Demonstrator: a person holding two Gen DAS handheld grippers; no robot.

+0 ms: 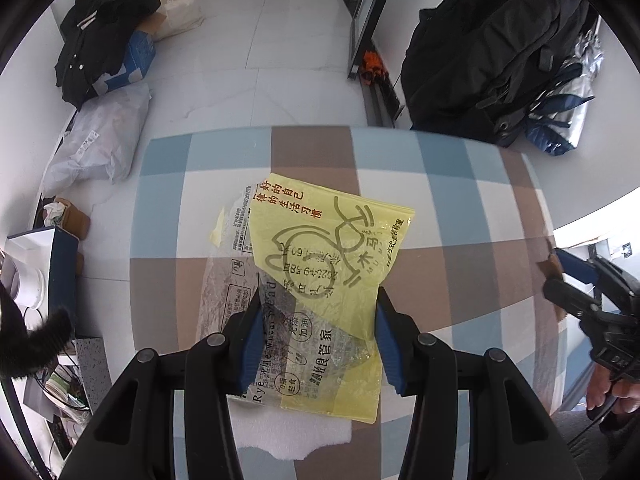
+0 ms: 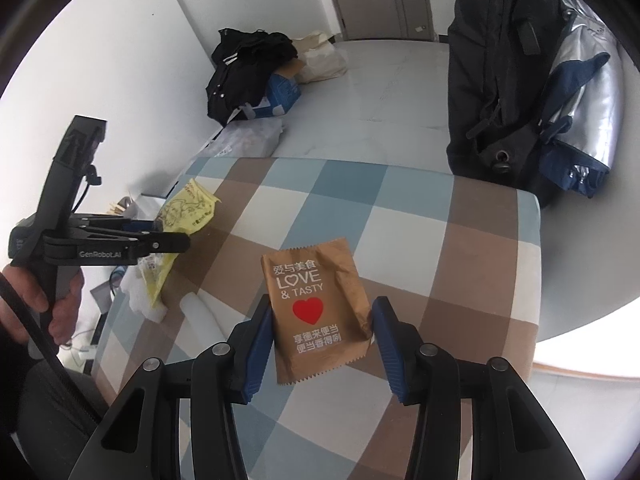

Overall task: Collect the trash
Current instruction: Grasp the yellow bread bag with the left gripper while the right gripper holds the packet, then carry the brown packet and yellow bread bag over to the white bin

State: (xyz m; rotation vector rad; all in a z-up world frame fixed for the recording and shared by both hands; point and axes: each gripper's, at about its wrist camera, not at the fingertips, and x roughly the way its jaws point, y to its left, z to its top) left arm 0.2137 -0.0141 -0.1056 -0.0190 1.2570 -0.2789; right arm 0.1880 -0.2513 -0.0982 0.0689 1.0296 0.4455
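Checkered tabletop [image 1: 460, 208]: left tongs [image 1: 318, 336] clench yellow bag [image 1: 332, 240]; right tongs [image 2: 320, 340] pinch brown sachet [image 2: 316, 308].

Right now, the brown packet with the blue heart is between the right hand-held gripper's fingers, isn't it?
Almost. The heart on the brown packet is red, not blue; the right wrist view shows it plainly. The rest holds: the packet sits between the fingers of the right hand-held gripper.

yellow plastic bag [image 1: 340, 248]: crinkled, printed, overlapping clear bread wrapper [image 1: 296, 344], picture centre running to 6 o'clock | brown sachet [image 2: 318, 312]: serrated ends, red heart, white lettering, creased right edge, centre of right wrist view, tilted
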